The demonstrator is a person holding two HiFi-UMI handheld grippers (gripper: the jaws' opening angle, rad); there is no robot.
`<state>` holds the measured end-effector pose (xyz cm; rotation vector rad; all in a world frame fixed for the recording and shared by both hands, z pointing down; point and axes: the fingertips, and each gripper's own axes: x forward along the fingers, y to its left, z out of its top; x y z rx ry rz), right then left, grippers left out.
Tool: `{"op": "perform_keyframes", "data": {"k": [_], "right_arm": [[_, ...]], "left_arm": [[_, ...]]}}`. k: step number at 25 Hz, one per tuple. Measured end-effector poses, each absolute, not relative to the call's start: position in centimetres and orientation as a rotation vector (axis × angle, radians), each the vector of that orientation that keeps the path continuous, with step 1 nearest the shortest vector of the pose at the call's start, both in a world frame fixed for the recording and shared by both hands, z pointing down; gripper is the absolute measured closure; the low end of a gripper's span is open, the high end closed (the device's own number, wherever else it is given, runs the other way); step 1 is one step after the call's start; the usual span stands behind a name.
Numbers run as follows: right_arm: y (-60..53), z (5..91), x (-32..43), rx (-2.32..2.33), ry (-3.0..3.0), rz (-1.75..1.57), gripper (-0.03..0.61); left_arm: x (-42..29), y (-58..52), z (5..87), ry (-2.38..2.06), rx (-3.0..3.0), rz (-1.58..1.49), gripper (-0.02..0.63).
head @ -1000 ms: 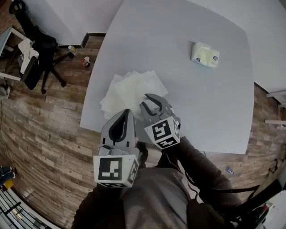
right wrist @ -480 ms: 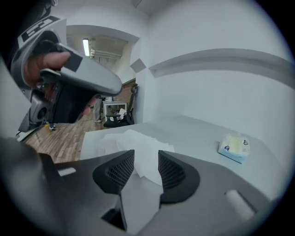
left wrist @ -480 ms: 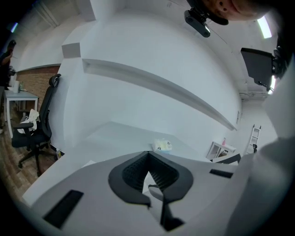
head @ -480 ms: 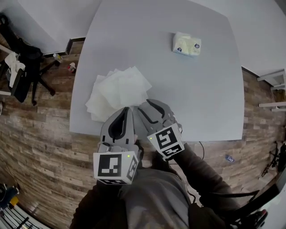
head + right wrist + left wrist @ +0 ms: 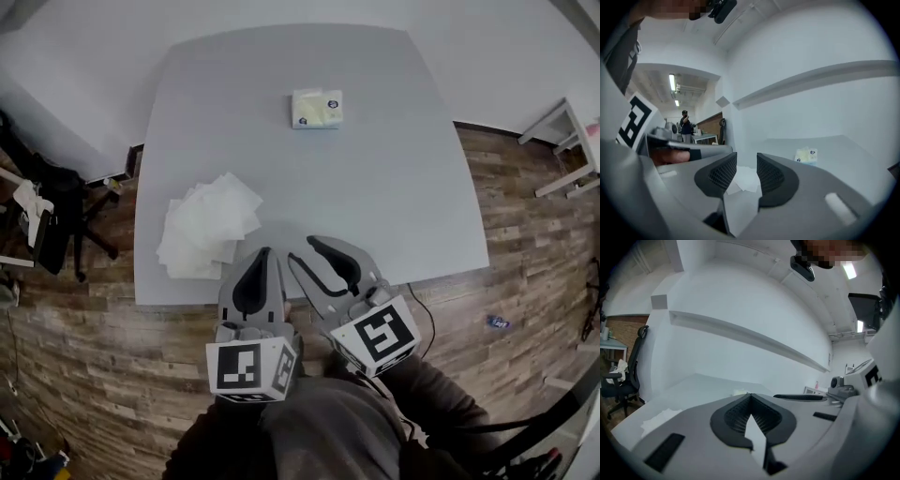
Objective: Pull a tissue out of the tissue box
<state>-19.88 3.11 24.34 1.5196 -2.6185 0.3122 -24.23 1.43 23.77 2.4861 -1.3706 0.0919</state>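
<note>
A pale yellow tissue pack (image 5: pixel 317 109) lies at the far middle of the grey table (image 5: pixel 394 187). It shows small in the left gripper view (image 5: pixel 739 392) and to the right in the right gripper view (image 5: pixel 806 155). Several loose white tissues (image 5: pixel 202 230) are piled at the table's near left corner. My left gripper (image 5: pixel 265 253) hovers over the near edge with its jaws together and nothing in them (image 5: pixel 749 395). Beside it my right gripper (image 5: pixel 302 249) stands open and holds nothing. The tissue pile (image 5: pixel 745 180) shows through its gap, well beyond the jaws (image 5: pixel 746 159).
A black office chair (image 5: pixel 52 225) stands on the wood floor left of the table. White furniture (image 5: pixel 562 131) stands at the far right. A white wall runs behind the table. A person (image 5: pixel 686 125) stands far off in the right gripper view.
Both grippers have drawn back from the tissue pile toward the table's near edge and risen. The right jaws have spread wider. The tissues stay on the table.
</note>
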Motion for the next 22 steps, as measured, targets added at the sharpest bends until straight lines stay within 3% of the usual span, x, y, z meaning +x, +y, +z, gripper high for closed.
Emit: {"op": "perform_keyframes", "data": {"k": [4,8,22], "right_arm": [[7.2,20.5,-16.5,1.623,-2.659,0.341,0.484],[10.9,18.3,-13.7,1.729,-2.673,0.351,0.570],[20.0,15.2,-6.6,1.870,-2.663,0.244,0.577]], "left_arm": [[-20.3,4.9,20.8,-1.325,2.581,0.034,0.614],[-17.1,8.3,18.5,-1.280,2.661,0.014,0.614],[-9.6,17.5,15.2,-1.199,2.821,-0.011,0.614]]}}
